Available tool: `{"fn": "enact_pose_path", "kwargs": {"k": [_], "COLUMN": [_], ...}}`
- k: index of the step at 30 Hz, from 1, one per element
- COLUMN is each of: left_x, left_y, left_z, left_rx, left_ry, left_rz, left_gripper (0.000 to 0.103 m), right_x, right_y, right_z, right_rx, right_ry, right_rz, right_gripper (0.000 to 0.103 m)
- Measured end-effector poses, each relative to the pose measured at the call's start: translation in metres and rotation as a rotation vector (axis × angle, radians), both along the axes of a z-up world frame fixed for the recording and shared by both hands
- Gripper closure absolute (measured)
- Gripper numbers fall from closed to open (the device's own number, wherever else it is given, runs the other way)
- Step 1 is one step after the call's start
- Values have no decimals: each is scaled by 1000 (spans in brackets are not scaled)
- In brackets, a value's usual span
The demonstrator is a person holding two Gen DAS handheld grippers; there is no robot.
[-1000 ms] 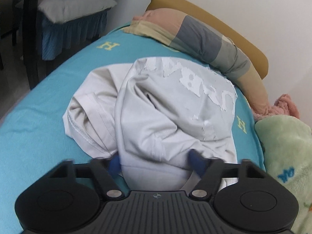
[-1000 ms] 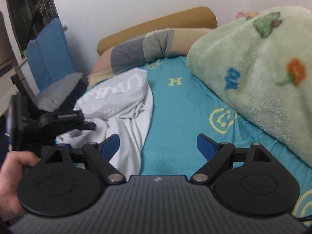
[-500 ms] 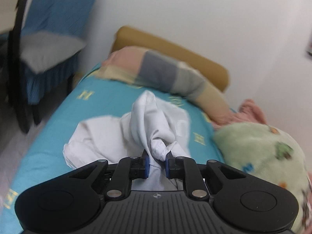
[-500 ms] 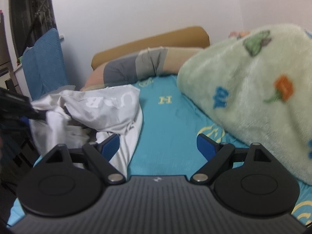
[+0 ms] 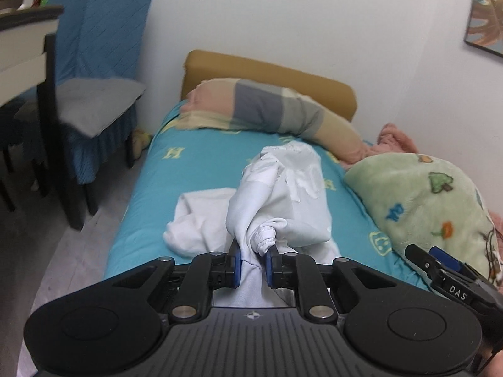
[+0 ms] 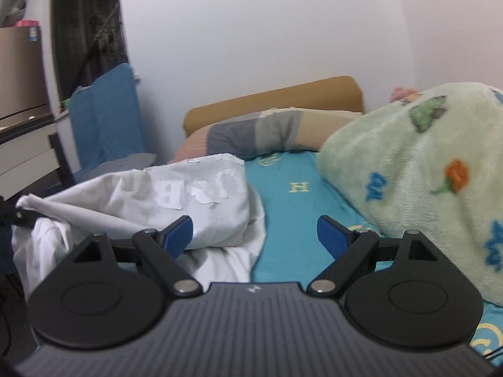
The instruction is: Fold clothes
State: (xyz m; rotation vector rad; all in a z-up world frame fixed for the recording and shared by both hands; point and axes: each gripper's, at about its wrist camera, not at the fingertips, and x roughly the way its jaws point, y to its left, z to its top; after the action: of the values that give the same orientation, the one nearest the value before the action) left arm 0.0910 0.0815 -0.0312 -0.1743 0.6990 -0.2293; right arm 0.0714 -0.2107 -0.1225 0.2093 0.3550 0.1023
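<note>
Left tongs (image 5: 253, 260) pinch the white shirt's (image 5: 283, 201) bunched hem; right tongs (image 6: 254, 235) gape wide over bare sheet (image 6: 292, 220).

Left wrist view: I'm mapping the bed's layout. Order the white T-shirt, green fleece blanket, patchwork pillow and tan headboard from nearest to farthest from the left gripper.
1. White T-shirt, clamped in the left gripper.
2. Green fleece blanket, on the right.
3. Patchwork pillow, across the bed's head.
4. Tan headboard, against the wall.
</note>
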Motion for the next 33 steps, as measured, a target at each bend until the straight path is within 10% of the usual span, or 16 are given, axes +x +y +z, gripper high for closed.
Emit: {"fn": "enact_pose_path", "kwargs": {"k": [20, 25, 30, 33], "left_x": [24, 34, 44, 46], "left_y": [6, 13, 21, 18], "left_z": [-16, -25, -32, -36], "left_rx": [-21, -43, -70, -59], "left_ry": [40, 73, 106, 118], "left_rz": [55, 81, 72, 38], "left_gripper": [87, 86, 86, 82], "right_x": [70, 87, 102, 103], "right_y": [69, 110, 99, 80], "right_z": [-49, -60, -58, -41], "right_rx": [19, -143, -87, -2], "right_ry": [85, 27, 5, -61], "right_rz": [300, 372, 346, 315], "right_gripper": [26, 27, 89, 94]}}
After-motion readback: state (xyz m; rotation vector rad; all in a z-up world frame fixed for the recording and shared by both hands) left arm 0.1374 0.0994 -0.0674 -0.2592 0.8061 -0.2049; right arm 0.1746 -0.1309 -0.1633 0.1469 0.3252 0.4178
